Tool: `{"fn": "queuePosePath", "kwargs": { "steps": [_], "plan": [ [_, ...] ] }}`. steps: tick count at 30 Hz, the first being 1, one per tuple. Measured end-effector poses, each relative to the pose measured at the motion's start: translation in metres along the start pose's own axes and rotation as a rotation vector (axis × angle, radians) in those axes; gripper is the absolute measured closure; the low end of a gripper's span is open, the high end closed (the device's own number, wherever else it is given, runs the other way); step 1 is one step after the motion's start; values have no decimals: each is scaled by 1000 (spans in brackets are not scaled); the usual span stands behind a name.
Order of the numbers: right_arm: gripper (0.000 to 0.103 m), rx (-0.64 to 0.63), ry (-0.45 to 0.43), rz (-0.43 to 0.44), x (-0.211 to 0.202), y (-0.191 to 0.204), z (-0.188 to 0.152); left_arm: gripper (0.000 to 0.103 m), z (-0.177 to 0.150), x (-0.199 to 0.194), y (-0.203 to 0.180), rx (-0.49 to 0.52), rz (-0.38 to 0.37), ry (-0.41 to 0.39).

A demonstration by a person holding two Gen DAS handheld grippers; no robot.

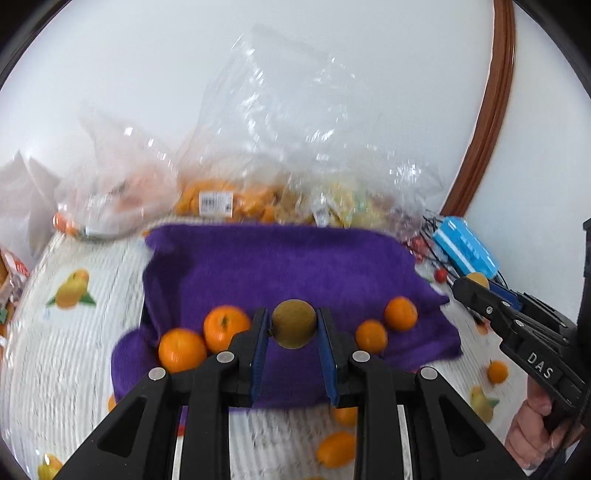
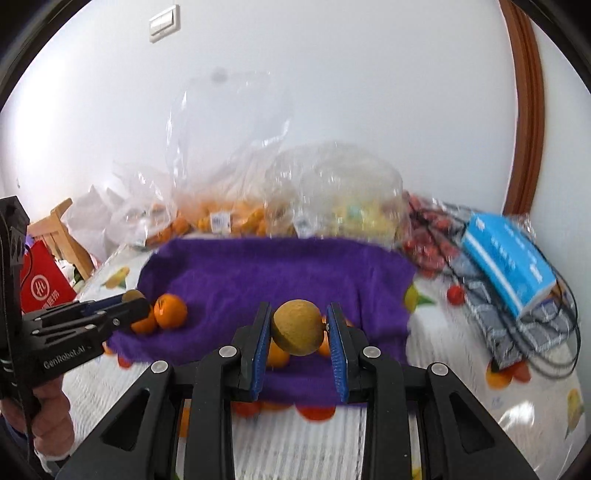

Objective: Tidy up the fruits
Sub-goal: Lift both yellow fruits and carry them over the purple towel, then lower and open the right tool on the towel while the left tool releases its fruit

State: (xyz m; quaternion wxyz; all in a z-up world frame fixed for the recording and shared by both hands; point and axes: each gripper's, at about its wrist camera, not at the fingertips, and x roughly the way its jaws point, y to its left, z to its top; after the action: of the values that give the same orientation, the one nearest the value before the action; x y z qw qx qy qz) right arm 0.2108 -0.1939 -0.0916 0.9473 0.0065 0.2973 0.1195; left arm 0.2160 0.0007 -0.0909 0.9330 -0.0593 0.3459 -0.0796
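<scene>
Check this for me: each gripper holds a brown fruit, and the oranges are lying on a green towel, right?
Not quite. The towel is purple, not green, as both wrist views show. The rest holds: the left gripper and right gripper each hold a brown fruit, with oranges on the towel.

A plain white wall [image 2: 332,92] fills the back of both views, evenly and softly lit. A white wall switch [image 2: 165,23] sits high on it toward the left, and a brown wooden door frame [image 2: 526,122] runs up its right side. Below stands a table under a white ribbed tablecloth [image 1: 85,332] printed with yellow and orange fruit, and a light wooden chair [image 2: 61,229] shows at the far left beside it.
</scene>
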Motion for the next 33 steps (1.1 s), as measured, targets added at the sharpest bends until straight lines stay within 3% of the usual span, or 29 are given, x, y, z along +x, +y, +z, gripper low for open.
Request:
{"fn": "queuePosePath", "kwargs": {
  "steps": [3,7,10,17,33],
  "plan": [
    [73,-8,-14,0,6,0,11,78,6,8,-6,9,44,-29],
    [73,16,-6,21,24,-6,-1,78,-4,26,-3,-8,62,-31],
    [73,15,61,6,46,-10,-16,78,-13,37,1,-10,88,-9],
    [73,-5,82,19,56,-4,-26,78,-22,37,0,-32,37,-19],
    [73,11,160,30,74,-9,-33,78,-24,44,4,-42,32,-8]
  ]
}}
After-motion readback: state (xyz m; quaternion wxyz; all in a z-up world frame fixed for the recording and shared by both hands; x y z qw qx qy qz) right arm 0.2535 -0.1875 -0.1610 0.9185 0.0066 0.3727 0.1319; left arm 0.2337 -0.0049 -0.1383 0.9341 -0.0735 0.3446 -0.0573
